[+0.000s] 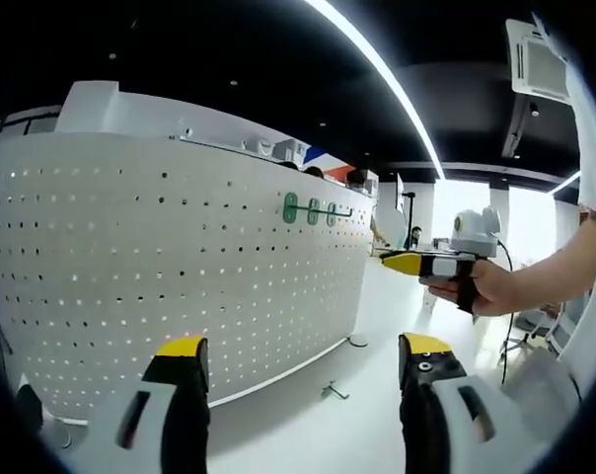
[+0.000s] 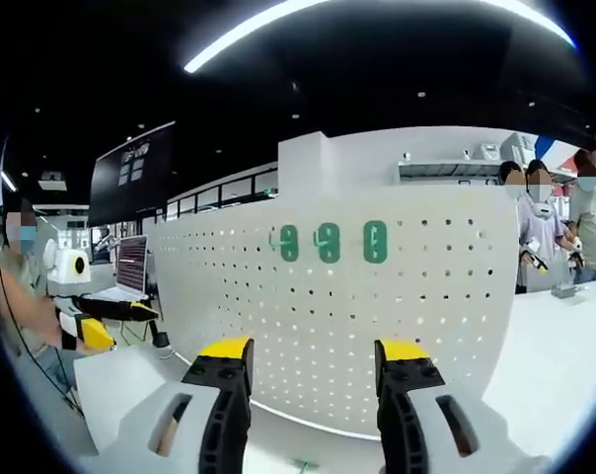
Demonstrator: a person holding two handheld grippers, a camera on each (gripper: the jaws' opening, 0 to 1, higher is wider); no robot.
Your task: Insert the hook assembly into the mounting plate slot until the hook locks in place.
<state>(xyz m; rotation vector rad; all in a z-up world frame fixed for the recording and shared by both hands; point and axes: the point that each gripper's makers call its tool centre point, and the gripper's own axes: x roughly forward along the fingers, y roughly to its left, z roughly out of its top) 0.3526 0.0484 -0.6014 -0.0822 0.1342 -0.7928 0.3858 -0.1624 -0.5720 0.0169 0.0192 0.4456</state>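
A white perforated mounting plate (image 1: 160,257) stands upright on the white table (image 1: 308,439). Three green hook pieces (image 1: 310,209) hang in a row near its top. A small loose metal hook (image 1: 335,391) lies on the table at the plate's foot. My left gripper (image 1: 303,360) is open with nothing between its jaws, and it points at the plate's lower part. In the right gripper view, my right gripper (image 2: 313,360) is open and empty, facing the plate (image 2: 426,296) below the green pieces (image 2: 328,242). The other gripper (image 1: 402,262) hovers at the right, held in a hand.
Several people (image 2: 555,217) stand at a counter behind the plate's right end. A laptop (image 2: 128,272) sits on a desk at the far left, near the person's hand holding the left gripper (image 2: 120,321). A small round base (image 1: 357,342) supports the plate.
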